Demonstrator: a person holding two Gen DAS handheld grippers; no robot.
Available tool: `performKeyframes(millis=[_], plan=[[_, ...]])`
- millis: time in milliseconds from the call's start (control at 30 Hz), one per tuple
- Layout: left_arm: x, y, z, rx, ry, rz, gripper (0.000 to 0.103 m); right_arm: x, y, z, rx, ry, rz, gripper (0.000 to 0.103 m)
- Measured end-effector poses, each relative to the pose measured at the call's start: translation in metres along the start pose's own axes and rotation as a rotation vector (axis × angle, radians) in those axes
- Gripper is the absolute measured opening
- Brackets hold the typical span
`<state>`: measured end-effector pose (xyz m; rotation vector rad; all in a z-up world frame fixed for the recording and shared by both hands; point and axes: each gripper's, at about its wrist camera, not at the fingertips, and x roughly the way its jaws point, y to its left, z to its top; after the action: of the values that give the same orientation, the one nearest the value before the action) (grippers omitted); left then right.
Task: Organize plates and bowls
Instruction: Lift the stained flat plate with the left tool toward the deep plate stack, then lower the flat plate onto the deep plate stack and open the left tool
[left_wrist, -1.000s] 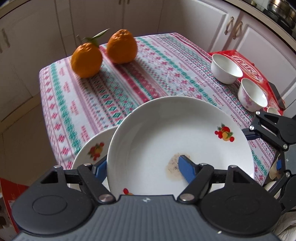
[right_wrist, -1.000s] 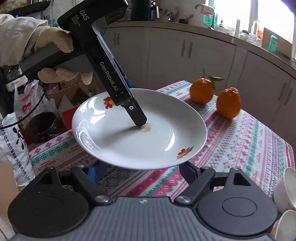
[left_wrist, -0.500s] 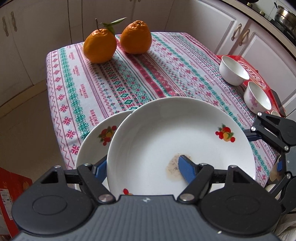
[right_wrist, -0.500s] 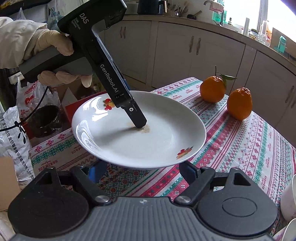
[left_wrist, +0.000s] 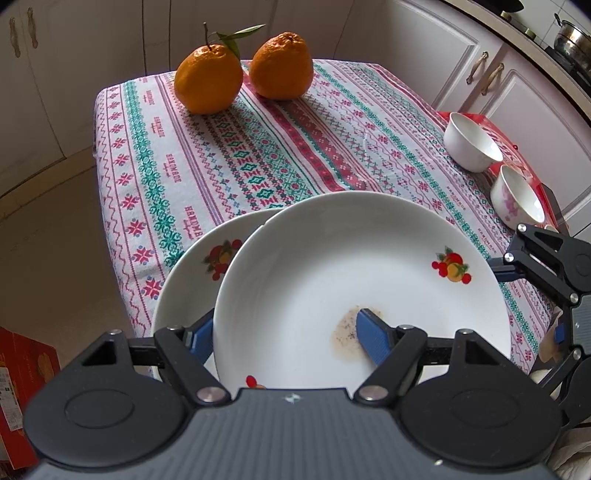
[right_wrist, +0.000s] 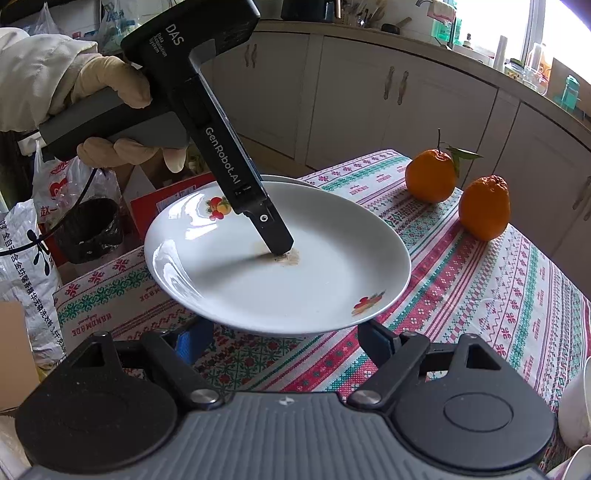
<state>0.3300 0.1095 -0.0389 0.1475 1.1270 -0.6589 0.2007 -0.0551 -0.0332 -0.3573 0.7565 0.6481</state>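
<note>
The left claw (left_wrist: 284, 332), clamped on the upper plate (left_wrist: 351, 280), has carried it over the second plate (left_wrist: 192, 273) at the worktop's (left_wrist: 258, 147) near edge, ready to stack; the right claw (right_wrist: 284, 338) hangs wide, holding nothing.

Your left gripper (left_wrist: 284, 332) is clamped on the plate (left_wrist: 354, 280) rim, tilted downward, gloved hand (right_wrist: 110, 110) at ten o'clock. Your right gripper (right_wrist: 284, 338) hangs spread wide, holding nothing.

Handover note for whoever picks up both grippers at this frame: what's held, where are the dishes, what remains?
Left gripper: shut on the held plate, one finger on its stained centre, above the table.
Right gripper: jaws open, empty, just below that plate's near rim.
Second plate lies on the tablecloth, under the held one.
Two bowls sit separately at the table's edge.
Left: stack the plates, then the bowls.
</note>
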Motion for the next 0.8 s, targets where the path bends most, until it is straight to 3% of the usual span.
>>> performKeyframes(millis=[800], plan=[[-0.006,0.012,-0.008,-0.023,0.008,0.019,0.077,0.005,0.004,0.004,-0.043,0.011,0.005,0.089]])
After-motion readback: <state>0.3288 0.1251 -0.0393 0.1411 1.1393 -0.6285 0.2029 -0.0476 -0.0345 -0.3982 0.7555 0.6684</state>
